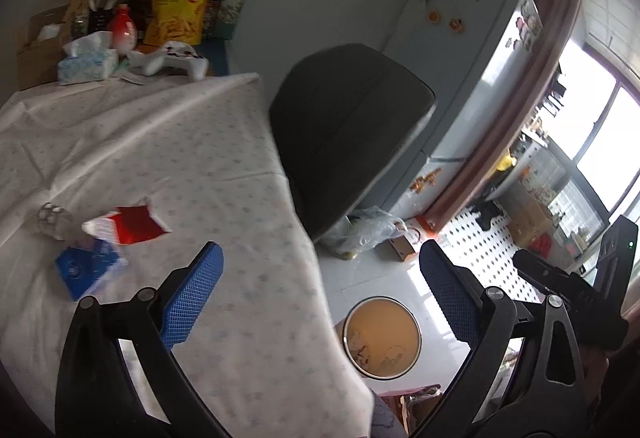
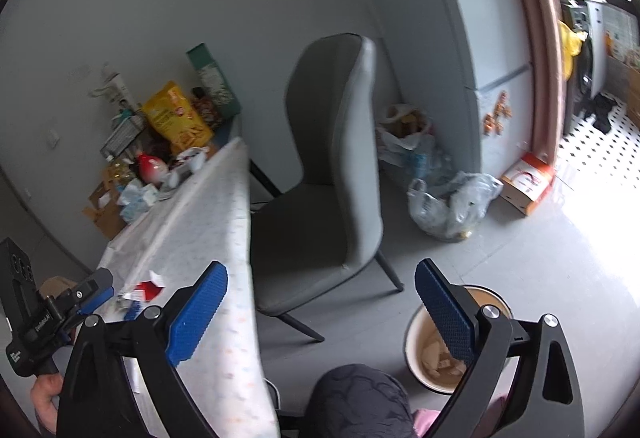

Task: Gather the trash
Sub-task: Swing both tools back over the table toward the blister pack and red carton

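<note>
Both claws are seen spread wide and empty: the left gripper (image 1: pixel 320 294) is held over the near edge of the white patterned tablecloth (image 1: pixel 160 142), the right gripper (image 2: pixel 320 312) beside the table above the round cream waste bin (image 2: pixel 424 350) on the floor. Trash is left on the cloth at near left: a torn red and white wrapper (image 1: pixel 128 226), a crumpled blue packet (image 1: pixel 88 266) and a small clear plastic piece (image 1: pixel 52 218). The wrapper is best approached low, pinched at a raised edge, and carried clear of the grey chair (image 2: pixel 320 174) to the bin.
</note>
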### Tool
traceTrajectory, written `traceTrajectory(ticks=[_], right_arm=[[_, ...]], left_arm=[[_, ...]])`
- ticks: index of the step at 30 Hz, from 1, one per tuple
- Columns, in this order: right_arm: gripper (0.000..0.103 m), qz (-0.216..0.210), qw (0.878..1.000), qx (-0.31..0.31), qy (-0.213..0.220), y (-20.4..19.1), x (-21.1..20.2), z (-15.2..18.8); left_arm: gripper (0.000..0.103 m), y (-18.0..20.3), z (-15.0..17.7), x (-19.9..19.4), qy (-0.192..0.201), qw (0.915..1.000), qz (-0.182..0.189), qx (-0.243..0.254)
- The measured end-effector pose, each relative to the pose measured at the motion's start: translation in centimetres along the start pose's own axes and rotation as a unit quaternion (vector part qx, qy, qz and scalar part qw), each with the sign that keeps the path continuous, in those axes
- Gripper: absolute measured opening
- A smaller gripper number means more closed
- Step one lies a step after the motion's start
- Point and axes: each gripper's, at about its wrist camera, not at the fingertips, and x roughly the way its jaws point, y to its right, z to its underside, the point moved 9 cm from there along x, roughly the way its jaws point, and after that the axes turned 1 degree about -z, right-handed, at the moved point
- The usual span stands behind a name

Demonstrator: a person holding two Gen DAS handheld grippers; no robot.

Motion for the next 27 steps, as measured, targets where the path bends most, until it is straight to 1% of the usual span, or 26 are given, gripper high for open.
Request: traceTrajectory(ticks=[6,9,12,18,25,27], right_arm=[[0.094,-0.033,0.999,-0.019,-0.006,-4.8,1.0,0.3],[0.094,-0.049,0.998,-0.027,-0.016,-7.1,1.6,0.9],[0.094,-0.065,0.997,-0.041,-0.02,-9.6,2.1,1.4],[0.093,-0.096,0.992,-0.066,-0.04,-14.0,3.5,2.8],[0.082,-0.121,0.985,-0.092,-0.078,-17.9,6.5,4.9],[0.075,-0.127,0.983,-0.094,-0.092,-18.8,7.6,5.4]], left_arm=[[0.097,-4.5,-0.2,-3.0,0.019,0.9993,-0.025,-0.022],[0.097,-7.5,-0.4,-4.6,0.029,0.9978,-0.042,-0.042],[0.097,-9.8,-0.6,-5.9,0.037,0.9961,-0.057,-0.056],[0.097,-13.4,-0.5,-7.5,0.048,0.9925,-0.078,-0.081],[0.097,-17.3,0.3,-8.3,0.057,0.9862,-0.105,-0.114],[0.097,-18.2,0.5,-8.4,0.06,0.9842,-0.112,-0.124]])
